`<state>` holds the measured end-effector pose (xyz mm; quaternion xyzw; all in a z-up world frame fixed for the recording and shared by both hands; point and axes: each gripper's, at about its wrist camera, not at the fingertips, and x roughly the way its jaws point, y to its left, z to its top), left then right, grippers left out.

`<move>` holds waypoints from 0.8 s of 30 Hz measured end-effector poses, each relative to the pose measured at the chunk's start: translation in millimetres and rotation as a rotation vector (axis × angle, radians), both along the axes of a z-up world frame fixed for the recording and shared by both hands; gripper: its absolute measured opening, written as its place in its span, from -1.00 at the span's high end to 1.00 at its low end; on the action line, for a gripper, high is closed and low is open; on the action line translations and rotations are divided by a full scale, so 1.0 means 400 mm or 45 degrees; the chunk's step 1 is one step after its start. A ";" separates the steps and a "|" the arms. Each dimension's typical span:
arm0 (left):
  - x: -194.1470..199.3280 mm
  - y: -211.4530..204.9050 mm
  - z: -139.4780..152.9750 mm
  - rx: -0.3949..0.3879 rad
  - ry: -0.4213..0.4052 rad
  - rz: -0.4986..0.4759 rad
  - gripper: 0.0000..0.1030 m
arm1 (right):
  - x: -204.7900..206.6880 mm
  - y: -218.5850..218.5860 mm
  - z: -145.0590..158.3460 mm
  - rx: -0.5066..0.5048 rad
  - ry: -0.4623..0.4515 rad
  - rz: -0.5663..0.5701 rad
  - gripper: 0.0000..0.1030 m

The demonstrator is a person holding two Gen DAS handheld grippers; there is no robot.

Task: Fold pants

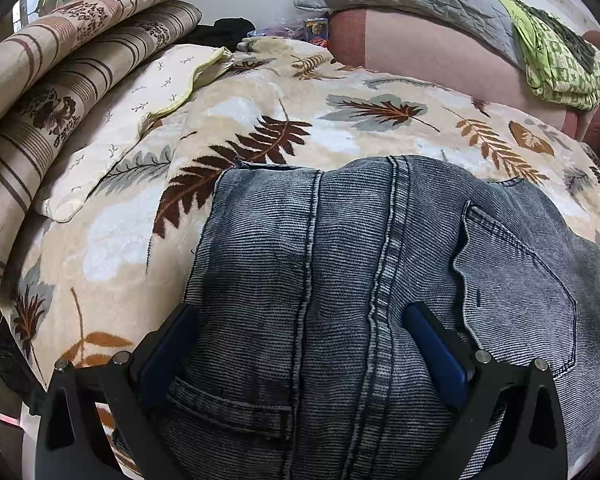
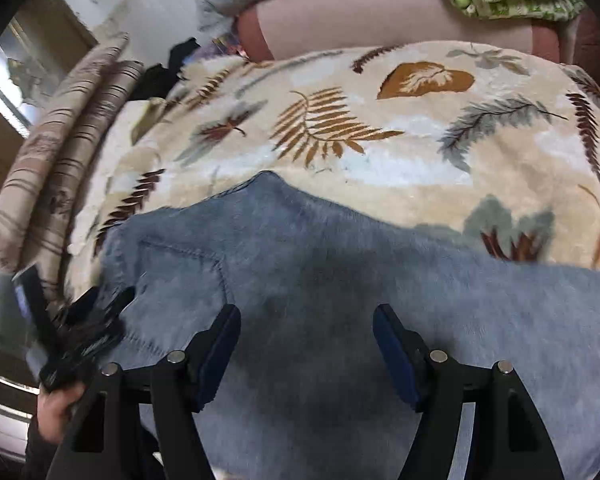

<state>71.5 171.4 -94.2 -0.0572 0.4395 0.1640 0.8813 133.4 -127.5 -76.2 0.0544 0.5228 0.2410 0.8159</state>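
Pants (image 1: 340, 280) lie on bed blanket (image 1: 260, 92), legs probably running right. Left gripper (image 1: 300, 352) fingers spread wide, straddling seat seam; right gripper (image 2: 306, 344) fingers open above denim, nothing held.

left gripper (image 1: 300, 344): jaws spread wide, angled steeply down, pads (image 1: 436, 348) not pressing | right gripper (image 2: 306, 344): jaws apart, nothing clamped, angled steeply down | person's hand (image 2: 56, 412): near left, gripping the left gripper's handle

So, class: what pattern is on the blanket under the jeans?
Autumn leaves and ferns on cream blanket, clearest in left wrist view.
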 end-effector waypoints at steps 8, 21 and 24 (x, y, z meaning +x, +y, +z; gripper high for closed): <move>-0.017 -0.042 0.095 0.105 -0.076 0.006 -0.99 | -0.040 -0.130 0.013 0.118 -0.001 -0.138 -0.59; 0.017 -0.296 0.027 0.091 0.135 -0.295 -1.00 | -0.219 -0.621 -0.003 0.472 0.054 -0.740 -0.62; 0.015 -0.298 0.078 0.032 0.086 -0.278 -1.00 | -0.269 -0.679 0.011 0.525 0.041 -0.819 -0.65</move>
